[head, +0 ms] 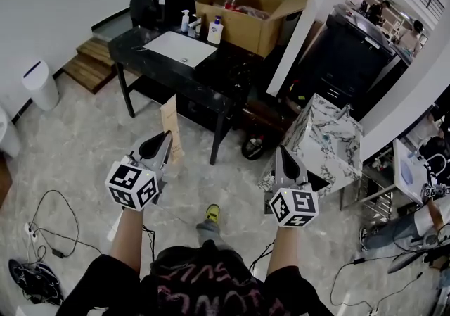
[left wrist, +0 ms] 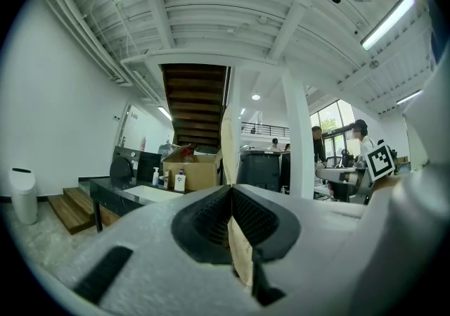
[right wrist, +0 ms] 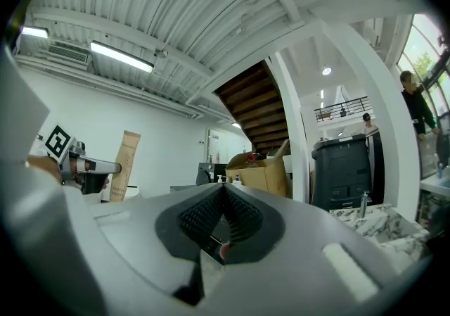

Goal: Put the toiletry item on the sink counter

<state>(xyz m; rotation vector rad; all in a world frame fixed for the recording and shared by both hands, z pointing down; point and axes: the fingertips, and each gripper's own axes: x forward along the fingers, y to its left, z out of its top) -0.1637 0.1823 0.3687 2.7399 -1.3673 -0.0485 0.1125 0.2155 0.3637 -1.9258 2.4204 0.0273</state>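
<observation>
The upright box [head: 171,128], clamped in the left gripper [head: 162,138], is held well short of the counter [head: 225,72] ahead.

The person is wearing a black short-sleeved shirt [head: 200,285] with pink lettering at 6 o'clock, and a yellow shoe [head: 211,213]. The left gripper [head: 166,135] and right gripper [head: 280,148] are each showing grey jaw shells, black ribbed pads [left wrist: 211,217] and a white cube [head: 132,185] with black square markers.

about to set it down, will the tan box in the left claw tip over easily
Likely light and stiff: the tan box stands straight with the left claw pinching it at one spot. Tall and thin, so it probably tips if stood upright.
</observation>
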